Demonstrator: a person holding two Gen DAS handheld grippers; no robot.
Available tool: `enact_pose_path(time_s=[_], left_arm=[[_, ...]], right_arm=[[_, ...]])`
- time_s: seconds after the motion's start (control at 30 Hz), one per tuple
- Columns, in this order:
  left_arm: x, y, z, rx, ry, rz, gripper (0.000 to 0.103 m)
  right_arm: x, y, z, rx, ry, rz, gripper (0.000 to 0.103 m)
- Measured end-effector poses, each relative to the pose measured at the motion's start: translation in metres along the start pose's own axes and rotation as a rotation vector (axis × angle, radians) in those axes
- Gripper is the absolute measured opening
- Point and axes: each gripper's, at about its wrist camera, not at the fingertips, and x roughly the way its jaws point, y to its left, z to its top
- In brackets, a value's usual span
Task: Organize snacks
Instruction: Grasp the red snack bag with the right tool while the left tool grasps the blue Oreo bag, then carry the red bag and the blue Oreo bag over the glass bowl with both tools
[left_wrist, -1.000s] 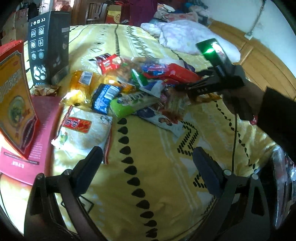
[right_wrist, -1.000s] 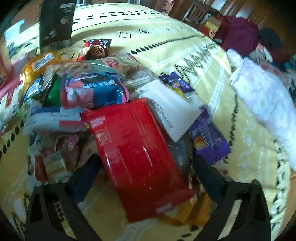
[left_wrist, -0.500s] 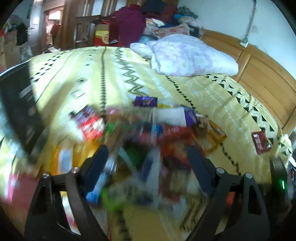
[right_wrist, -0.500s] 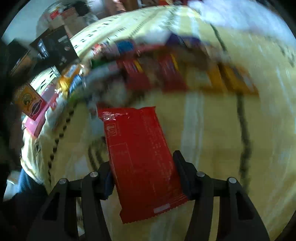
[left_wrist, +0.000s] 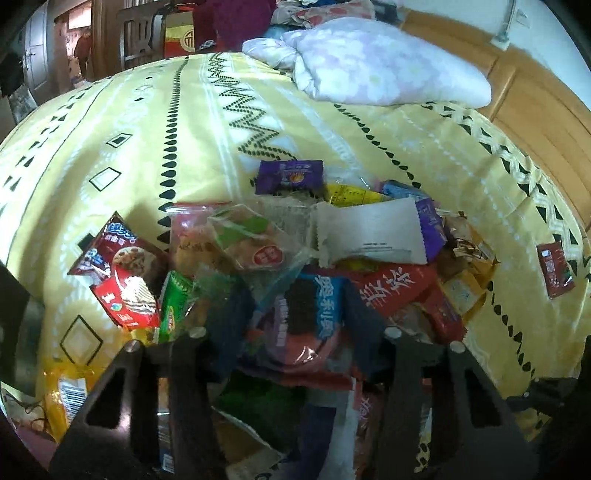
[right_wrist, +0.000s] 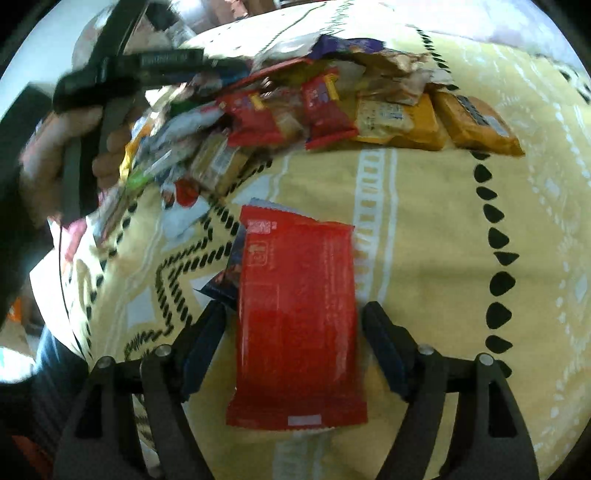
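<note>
A heap of snack packets (left_wrist: 295, 258) lies on the yellow patterned bedspread (left_wrist: 166, 110). My left gripper (left_wrist: 291, 306) is down in the heap, its jaws either side of a blue and red packet (left_wrist: 314, 314); whether they press on it is unclear. In the right wrist view my right gripper (right_wrist: 295, 332) has a flat red packet (right_wrist: 295, 314) between its jaws, with small gaps at both sides, and a dark blue packet (right_wrist: 231, 273) under it. The heap (right_wrist: 295, 110) lies beyond, with the left gripper (right_wrist: 147, 70) and the hand holding it at upper left.
A white floral pillow (left_wrist: 388, 62) and a wooden headboard (left_wrist: 535, 103) are at the far right. A single red packet (left_wrist: 554, 269) lies apart to the right of the heap. Two orange packets (right_wrist: 443, 122) sit at the heap's edge. Furniture stands beyond the bed.
My right gripper has pulled the red packet out of the heap and its jaws now stand a little wider. My left gripper has swung forward and down into the heap.
</note>
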Motion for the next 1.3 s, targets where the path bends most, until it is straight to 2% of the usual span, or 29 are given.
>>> enact_pose_path(time_s=[0.03, 0.07, 0.2, 0.43, 0.57, 0.7, 0.9, 1.07, 1.3], left_arm=[[-0.002, -0.003, -0.002, 0.013, -0.002, 0.004, 0.046], [-0.003, -0.005, -0.003, 0.023, -0.002, 0.012, 0.045], [-0.019, -0.011, -0.008, 0.015, -0.022, 0.014, 0.045], [-0.082, -0.03, -0.03, 0.017, -0.101, -0.014, 0.045], [-0.123, -0.031, -0.037, -0.012, -0.172, -0.018, 0.045], [-0.161, -0.032, -0.038, -0.011, -0.241, 0.014, 0.045], [-0.215, -0.016, -0.044, -0.049, -0.329, 0.106, 0.045], [-0.267, 0.019, -0.049, -0.112, -0.408, 0.212, 0.045], [-0.335, 0.083, -0.067, -0.236, -0.494, 0.368, 0.045]], right_arm=[[-0.001, -0.002, 0.0, 0.005, -0.005, -0.005, 0.058], [-0.003, -0.003, -0.001, 0.013, -0.014, -0.001, 0.056], [-0.018, -0.007, -0.003, 0.046, -0.071, 0.016, 0.055], [-0.052, -0.007, -0.001, 0.081, -0.177, 0.011, 0.055], [-0.065, 0.003, 0.004, 0.079, -0.213, 0.0, 0.055], [-0.082, 0.015, 0.01, 0.063, -0.254, -0.005, 0.055], [-0.106, 0.044, 0.025, 0.019, -0.314, 0.005, 0.055], [-0.122, 0.082, 0.049, -0.041, -0.36, 0.031, 0.055], [-0.144, 0.184, 0.104, -0.215, -0.427, 0.118, 0.055]])
